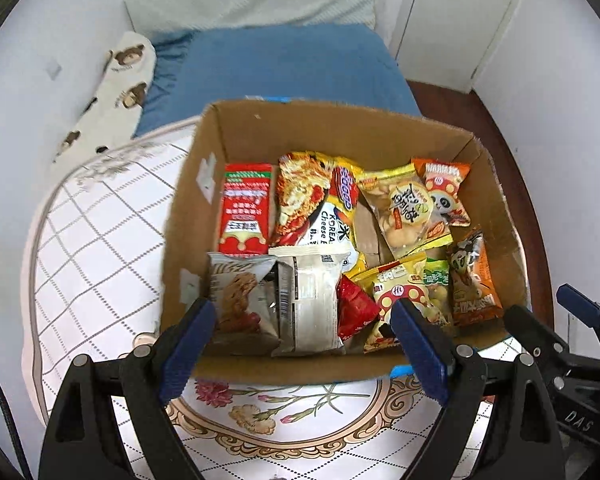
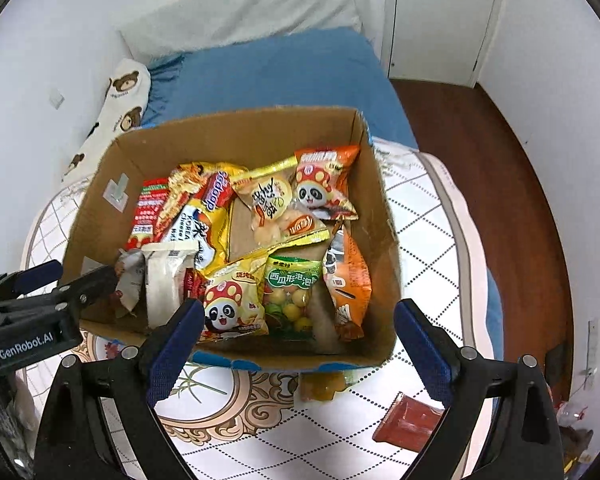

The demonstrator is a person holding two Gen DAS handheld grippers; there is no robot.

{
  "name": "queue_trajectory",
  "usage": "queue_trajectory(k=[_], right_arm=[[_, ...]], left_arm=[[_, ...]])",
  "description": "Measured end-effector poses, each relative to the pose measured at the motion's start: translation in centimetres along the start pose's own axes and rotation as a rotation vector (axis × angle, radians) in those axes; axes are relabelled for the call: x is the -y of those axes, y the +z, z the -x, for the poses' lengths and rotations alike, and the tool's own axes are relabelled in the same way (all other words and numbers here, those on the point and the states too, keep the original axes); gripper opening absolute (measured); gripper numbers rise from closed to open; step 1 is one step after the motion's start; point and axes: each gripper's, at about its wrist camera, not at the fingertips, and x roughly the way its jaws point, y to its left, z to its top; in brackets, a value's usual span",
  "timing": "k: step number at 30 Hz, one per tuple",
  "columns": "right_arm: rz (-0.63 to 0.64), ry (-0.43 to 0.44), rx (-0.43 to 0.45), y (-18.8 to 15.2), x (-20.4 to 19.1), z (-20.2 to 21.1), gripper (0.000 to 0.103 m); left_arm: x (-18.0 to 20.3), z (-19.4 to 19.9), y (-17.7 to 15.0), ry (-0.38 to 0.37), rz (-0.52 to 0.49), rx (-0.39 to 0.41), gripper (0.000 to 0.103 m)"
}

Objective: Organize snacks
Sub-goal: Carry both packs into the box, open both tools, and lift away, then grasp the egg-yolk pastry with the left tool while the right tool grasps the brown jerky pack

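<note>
Ok so here's where I'm at. The cardboard box sits on the round table with the checked, flowery cloth, and it's pretty stuffed with snacks. My left gripper hangs over the near-left corner of the box, jaws spread wide with nothing between them. Its blue pads sit on either side of the cookie packet and the white packet that lies back side up, but they don't touch either one as far as I can see.

The right gripper is over the near edge of the box too, jaws also wide apart and empty. Just ahead of it are the yellow panda packet and the green gumball bag, lying side by side. In the right wrist view, the left gripper's fingers reach in over the box's left wall.

Further back in the box: a red carton against the left wall, a big yellow Korean cheese bag beside it, a clear-window biscuit pack, and two orange panda packets on the right side.

Still outside the box on the cloth: a red-brown wrapper near the right gripper's right finger, and a small yellowish jelly-looking thing touching the box's front wall. Can't tell exactly what that one is.
</note>
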Motion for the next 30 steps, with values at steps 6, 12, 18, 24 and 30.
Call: queue_trajectory(k=[6,12,18,24,30], right_arm=[[0.022,-0.001,0.077,-1.2,-0.6,3.5,0.098],[0.038,0.009,0.154,-2.9,-1.2,7.3,0.098],[0.035,0.027,0.224,-4.5,-1.2,11.0,0.098],[0.016,0.077,0.248,-6.1,-1.1,13.2,0.098],[-0.077,0.110,0.218,-8.2,2.1,12.5,0.098]], left_arm=[[0.6,4.0,-2.3,0.030,-0.026,0.097,0.090],[0.7,7.7,-4.3,0.035,-0.021,0.173,0.090],[0.9,10.9,-6.0,0.033,-0.026,0.233,0.090],[1.3,12.2,-7.4,0.037,-0.027,0.250,0.090],[1.9,10.1,-9.2,0.059,-0.028,0.189,0.090]])
